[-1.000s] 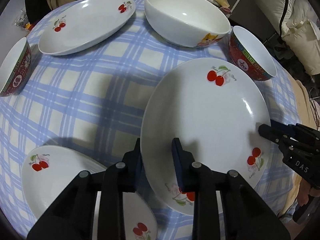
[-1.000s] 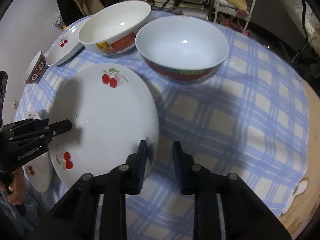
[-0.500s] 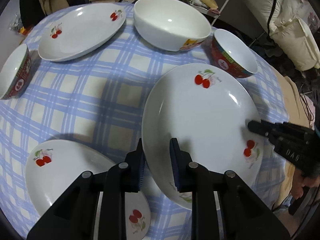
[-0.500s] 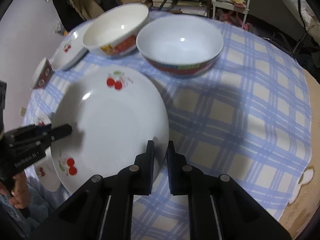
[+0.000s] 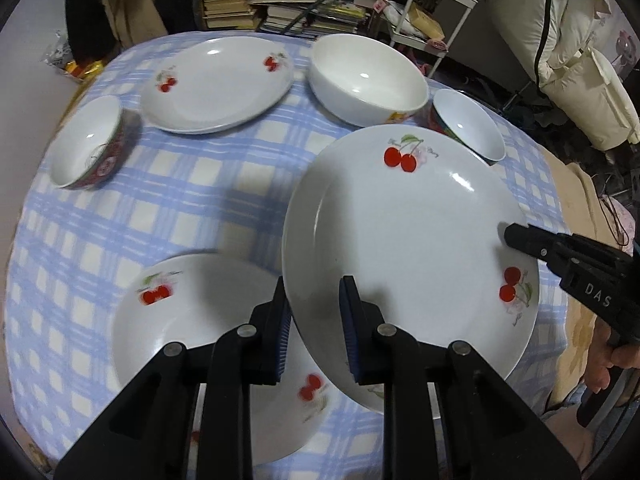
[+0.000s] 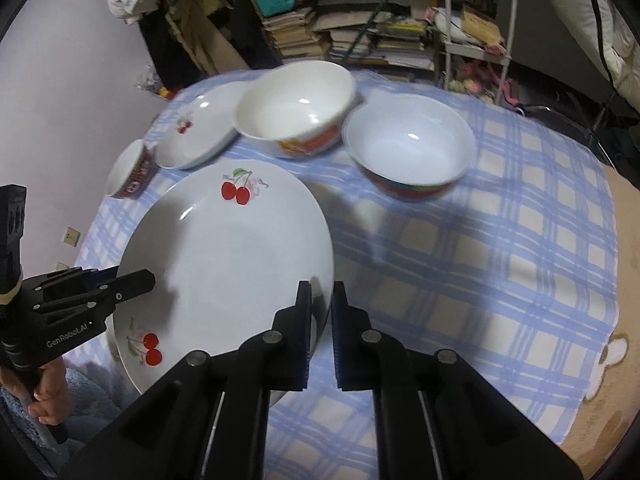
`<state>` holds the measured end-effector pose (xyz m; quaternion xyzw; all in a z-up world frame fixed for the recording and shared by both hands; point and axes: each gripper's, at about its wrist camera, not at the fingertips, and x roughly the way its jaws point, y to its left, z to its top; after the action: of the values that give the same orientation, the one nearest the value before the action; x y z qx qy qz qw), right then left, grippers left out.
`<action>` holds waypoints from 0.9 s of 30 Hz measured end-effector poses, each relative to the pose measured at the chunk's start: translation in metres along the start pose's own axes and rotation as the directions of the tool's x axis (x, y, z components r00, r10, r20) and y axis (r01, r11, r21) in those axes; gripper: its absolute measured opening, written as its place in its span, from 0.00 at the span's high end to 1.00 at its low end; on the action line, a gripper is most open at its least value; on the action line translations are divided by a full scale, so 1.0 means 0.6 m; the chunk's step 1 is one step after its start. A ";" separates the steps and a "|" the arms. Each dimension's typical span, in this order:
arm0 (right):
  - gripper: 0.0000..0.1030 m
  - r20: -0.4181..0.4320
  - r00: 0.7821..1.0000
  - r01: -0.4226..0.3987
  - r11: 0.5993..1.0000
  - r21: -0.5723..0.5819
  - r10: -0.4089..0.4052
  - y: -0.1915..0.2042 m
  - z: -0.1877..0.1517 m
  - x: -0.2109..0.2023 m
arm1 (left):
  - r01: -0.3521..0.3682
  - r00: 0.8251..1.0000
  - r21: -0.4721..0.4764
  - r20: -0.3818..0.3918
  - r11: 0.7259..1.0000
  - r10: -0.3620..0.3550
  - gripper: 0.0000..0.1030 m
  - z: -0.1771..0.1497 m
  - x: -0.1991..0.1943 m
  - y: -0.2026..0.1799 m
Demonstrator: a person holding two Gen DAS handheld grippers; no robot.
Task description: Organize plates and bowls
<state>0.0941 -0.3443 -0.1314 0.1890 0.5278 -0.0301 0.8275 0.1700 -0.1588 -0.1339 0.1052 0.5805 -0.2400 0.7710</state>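
A large white cherry plate [image 5: 408, 248] [image 6: 236, 256] hangs above the blue checked tablecloth, gripped at two opposite rims. My left gripper [image 5: 314, 320] is shut on its near left rim. My right gripper [image 6: 322, 312] is shut on the opposite rim, and in the left wrist view its fingers [image 5: 532, 240] reach in from the right. A second cherry plate [image 5: 188, 328] lies on the cloth just below and left of the lifted one. A third cherry plate [image 5: 220, 84] [image 6: 200, 124] rests at the far side.
A big white bowl [image 5: 366, 78] [image 6: 296, 112] and a white bowl with a red outside [image 6: 412, 146] [image 5: 468, 126] stand behind the lifted plate. A small red-patterned bowl [image 5: 90, 142] [image 6: 130, 170] sits at the left edge. Stacked books and a white cart [image 5: 436, 4] stand beyond the table.
Both grippers have closed on the plate's rims and raised it off the cloth; the table looks farther away, and the lifted plate now overlaps the plate at the near left.
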 end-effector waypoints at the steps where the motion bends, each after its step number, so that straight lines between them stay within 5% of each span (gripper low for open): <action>1: 0.90 0.005 1.000 -0.008 1.000 -0.001 0.008 0.009 0.000 -0.002 | -0.007 1.000 -0.005 0.001 1.000 0.007 0.78 -0.003 -0.005 0.008; 15: 0.90 0.060 0.990 -0.120 0.989 -0.088 0.126 0.156 -0.001 -0.001 | -0.080 0.996 -0.080 0.035 0.994 0.083 0.77 -0.069 -0.103 0.125; 27: 0.90 0.052 0.987 -0.143 0.980 -0.139 0.152 0.212 -0.014 0.022 | -0.096 0.995 -0.136 0.021 0.986 0.100 0.77 -0.112 -0.101 0.172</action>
<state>0.1246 -0.2214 -0.1103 0.1702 0.4873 0.0614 0.8543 0.1515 -0.0250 -0.1090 0.0780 0.5786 -0.1637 0.7952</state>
